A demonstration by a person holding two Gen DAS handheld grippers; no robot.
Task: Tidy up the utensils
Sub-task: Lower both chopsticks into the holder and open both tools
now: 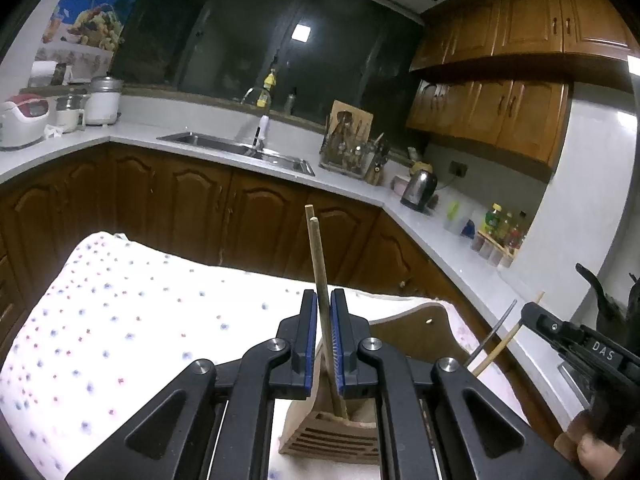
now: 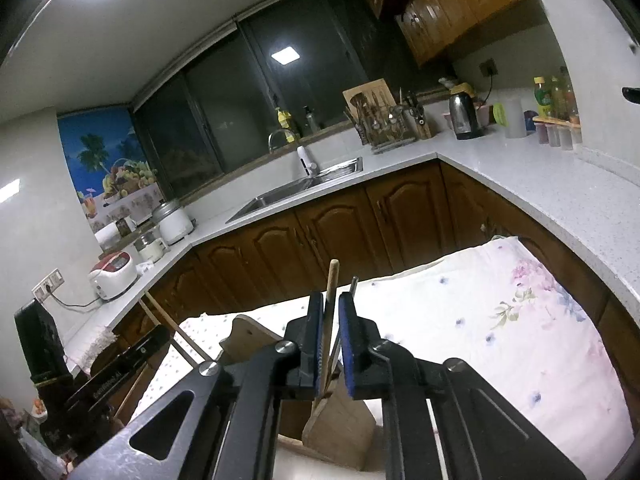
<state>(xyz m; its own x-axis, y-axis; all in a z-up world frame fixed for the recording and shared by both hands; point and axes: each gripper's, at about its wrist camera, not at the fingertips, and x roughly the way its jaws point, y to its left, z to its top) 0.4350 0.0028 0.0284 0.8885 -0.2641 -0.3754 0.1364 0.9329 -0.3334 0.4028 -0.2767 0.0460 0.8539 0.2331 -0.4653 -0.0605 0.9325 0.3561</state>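
In the left wrist view my left gripper [image 1: 324, 304] is shut on a pair of wooden chopsticks [image 1: 320, 272]. They stand nearly upright, with their lower ends in a wooden utensil holder [image 1: 332, 436] on the table. In the right wrist view my right gripper [image 2: 330, 312] stands narrowly apart around a wooden-handled utensil [image 2: 333, 280] and a thin metal one [image 2: 353, 284], both leaning in the same holder [image 2: 344, 420]. The right gripper also shows at the right edge of the left view [image 1: 532, 314], with those two utensils beside it.
The holder stands on a table with a dotted and floral cloth [image 1: 120, 320]. Behind it runs an L-shaped white counter [image 2: 520, 176] with a sink [image 1: 240, 148], a dish rack with utensils [image 1: 352, 152], a kettle [image 1: 420, 188], bottles [image 1: 500, 228] and a rice cooker [image 1: 24, 118].
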